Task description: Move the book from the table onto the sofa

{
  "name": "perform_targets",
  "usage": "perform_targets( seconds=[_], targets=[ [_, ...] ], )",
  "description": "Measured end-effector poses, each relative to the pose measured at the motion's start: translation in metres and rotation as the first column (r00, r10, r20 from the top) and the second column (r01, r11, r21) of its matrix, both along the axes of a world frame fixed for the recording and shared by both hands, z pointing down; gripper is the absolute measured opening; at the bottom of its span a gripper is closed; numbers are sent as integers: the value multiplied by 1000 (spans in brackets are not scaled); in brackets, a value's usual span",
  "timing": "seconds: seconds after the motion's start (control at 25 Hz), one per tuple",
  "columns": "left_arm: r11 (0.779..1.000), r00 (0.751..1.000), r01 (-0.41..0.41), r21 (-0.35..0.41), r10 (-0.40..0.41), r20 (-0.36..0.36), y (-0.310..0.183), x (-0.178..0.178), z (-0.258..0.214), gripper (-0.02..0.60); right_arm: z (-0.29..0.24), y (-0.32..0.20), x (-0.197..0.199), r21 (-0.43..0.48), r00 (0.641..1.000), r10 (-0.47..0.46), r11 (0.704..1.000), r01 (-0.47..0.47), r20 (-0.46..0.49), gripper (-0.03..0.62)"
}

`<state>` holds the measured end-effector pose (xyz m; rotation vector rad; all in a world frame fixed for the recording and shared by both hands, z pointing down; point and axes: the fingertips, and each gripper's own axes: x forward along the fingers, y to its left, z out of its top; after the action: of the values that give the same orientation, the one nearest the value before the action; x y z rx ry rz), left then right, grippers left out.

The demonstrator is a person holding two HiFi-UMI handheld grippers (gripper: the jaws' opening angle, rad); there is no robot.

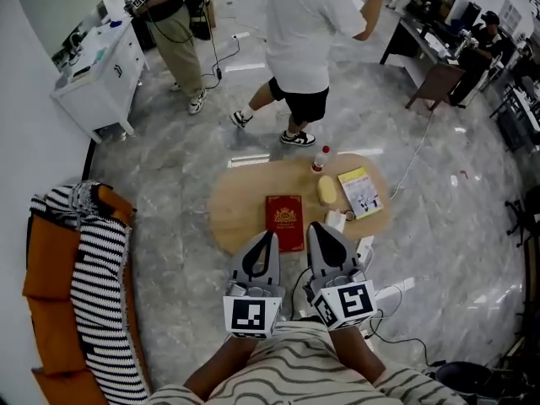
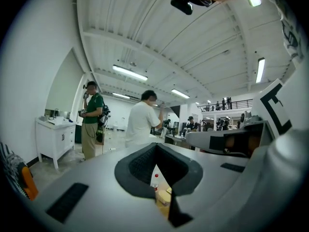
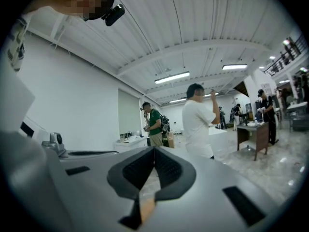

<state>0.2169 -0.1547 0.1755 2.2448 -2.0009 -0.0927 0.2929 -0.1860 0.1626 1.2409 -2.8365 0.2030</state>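
Note:
A red book (image 1: 284, 219) with a gold emblem lies flat near the front edge of a low oval wooden table (image 1: 240, 197). My left gripper (image 1: 269, 236) is shut and empty, its tip over the book's near left corner. Shut and empty too, my right gripper (image 1: 315, 226) points along the book's right side. Whether either touches the book is unclear. The orange sofa (image 1: 46, 268), draped with a black-and-white striped blanket (image 1: 101, 294), stands at the far left. In the left gripper view the jaws (image 2: 155, 146) meet; the right gripper view shows the same (image 3: 154, 150).
The table also holds a yellow booklet (image 1: 360, 192), a pale yellow lump (image 1: 327, 190), a red-capped bottle (image 1: 320, 159) and a white item (image 1: 336, 220). Two people (image 1: 304, 32) (image 1: 173, 15) stand beyond the table. A white cabinet (image 1: 97, 74) is at back left, with cables and a power strip (image 1: 392, 289) on the floor at right.

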Motion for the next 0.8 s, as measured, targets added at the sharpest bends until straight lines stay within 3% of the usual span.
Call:
perform_targets(
  seconds=[0.32, 0.8],
  targets=[
    [997, 998, -46, -63, 43, -42, -27, -24, 36, 5, 31, -25, -17, -55, 996, 69, 996, -72, -55, 14],
    [970, 998, -37, -239, 22, -66, -73, -12, 115, 5, 114, -77, 15, -227, 993, 88, 968, -105, -82, 14]
  ],
)
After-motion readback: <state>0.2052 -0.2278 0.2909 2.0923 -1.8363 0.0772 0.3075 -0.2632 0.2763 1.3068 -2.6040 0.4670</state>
